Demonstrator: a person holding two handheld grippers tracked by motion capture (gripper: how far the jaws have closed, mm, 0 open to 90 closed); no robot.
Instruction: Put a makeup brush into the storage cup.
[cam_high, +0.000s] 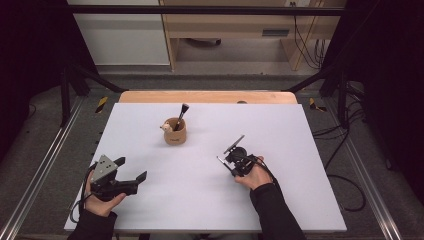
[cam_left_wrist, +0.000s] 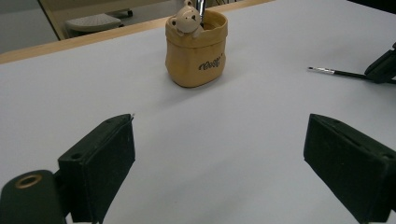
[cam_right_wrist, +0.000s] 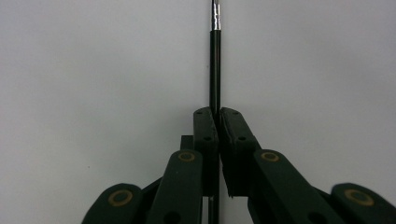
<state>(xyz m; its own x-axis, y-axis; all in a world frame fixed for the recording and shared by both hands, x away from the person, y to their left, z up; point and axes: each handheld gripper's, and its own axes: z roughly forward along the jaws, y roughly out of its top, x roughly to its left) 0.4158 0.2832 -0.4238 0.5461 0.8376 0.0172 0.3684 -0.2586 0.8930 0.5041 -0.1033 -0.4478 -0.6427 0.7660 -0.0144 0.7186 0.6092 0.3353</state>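
Brush (cam_right_wrist: 215, 70) is clamped between the right gripper's (cam_high: 231, 159) jaws, low over the table (cam_high: 300, 200); left gripper (cam_high: 131, 172) is held wide open, nothing grasped, near the cup (cam_high: 175, 132).

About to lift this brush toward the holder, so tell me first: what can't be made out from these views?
- Thin brush: its bristle tip is cut off by the top edge of the right gripper view; its rear end is hidden between the shut fingers.
- Brush in the bear holder: its head is cut off by the left gripper view's top edge.
- Holder lettering: too small to read.
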